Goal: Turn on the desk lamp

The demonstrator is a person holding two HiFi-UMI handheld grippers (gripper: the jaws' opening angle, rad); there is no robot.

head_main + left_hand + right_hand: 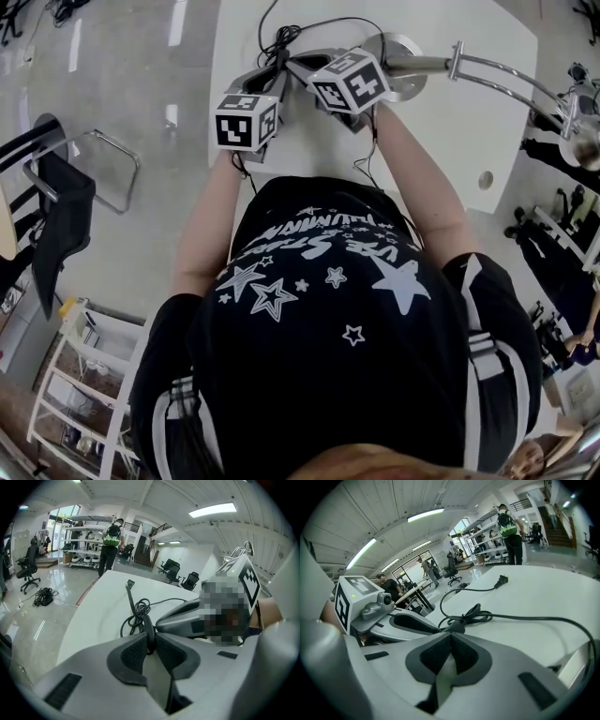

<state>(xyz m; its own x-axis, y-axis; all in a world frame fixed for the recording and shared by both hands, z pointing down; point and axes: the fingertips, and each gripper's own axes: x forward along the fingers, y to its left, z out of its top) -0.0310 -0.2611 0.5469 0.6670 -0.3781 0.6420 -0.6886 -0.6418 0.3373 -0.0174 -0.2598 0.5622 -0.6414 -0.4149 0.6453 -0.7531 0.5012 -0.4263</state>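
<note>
The desk lamp stands at the table's far right: round base, chrome arm, head at the frame edge. Its black cord lies coiled ahead of both grippers. In the left gripper view my left gripper is shut on the cord's black inline switch, with the coil and plug beyond. My right gripper is shut, its jaw tips right up against the switch. The two grippers meet tip to tip.
The white table has a round cable hole at its right. A black chair and a white shelf rack stand on the floor at left. A person in a green vest walks far behind.
</note>
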